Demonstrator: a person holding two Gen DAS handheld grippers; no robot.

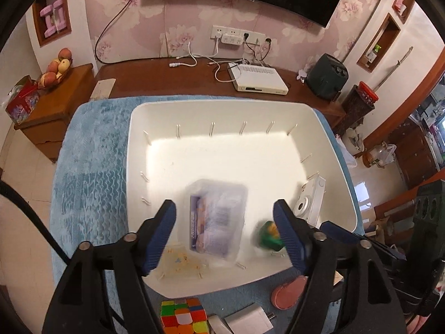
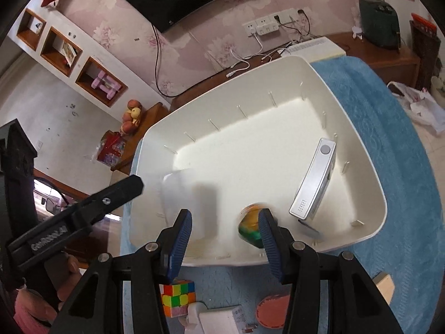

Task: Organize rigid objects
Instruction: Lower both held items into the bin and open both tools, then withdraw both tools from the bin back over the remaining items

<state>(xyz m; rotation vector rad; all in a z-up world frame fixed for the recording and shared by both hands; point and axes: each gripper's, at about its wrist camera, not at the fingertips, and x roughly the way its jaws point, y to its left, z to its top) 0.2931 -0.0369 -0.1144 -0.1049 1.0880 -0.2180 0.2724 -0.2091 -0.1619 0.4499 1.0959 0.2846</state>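
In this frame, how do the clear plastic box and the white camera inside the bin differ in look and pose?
The clear plastic box is see-through, with a printed purple pack visible inside; the white camera is opaque white and silver. The box lies flat on the floor of the white bin, near its middle; the camera stands on edge against the side wall. The box looks blurred; the camera is sharp. Both are boxy and already inside the bin.
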